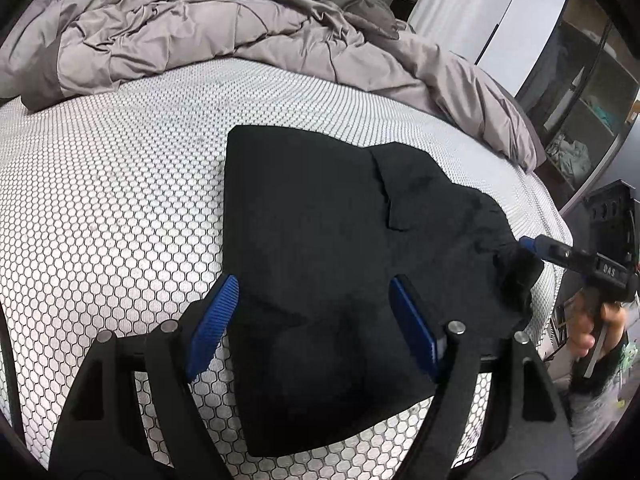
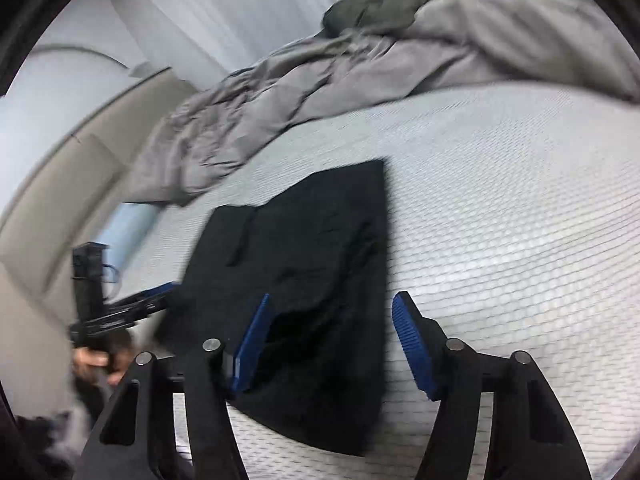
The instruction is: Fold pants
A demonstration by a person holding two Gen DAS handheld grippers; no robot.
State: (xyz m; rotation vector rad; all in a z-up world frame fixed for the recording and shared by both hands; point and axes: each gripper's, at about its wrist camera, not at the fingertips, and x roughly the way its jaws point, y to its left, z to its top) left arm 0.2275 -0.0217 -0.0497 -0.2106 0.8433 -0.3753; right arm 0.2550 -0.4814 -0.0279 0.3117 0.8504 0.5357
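Left wrist view sharp, honeycomb mattress (image 1: 120, 200), black pants (image 1: 320, 220), right wrist blurred

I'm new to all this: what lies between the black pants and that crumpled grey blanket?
Only bare patterned mattress separates the black pants from the grey blanket; the left wrist view shows it clearest.

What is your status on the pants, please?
Left gripper open over near edge of the pants. Right gripper open at their corner, no grip seen. Pants partly folded on the mattress. Blanket clear behind.
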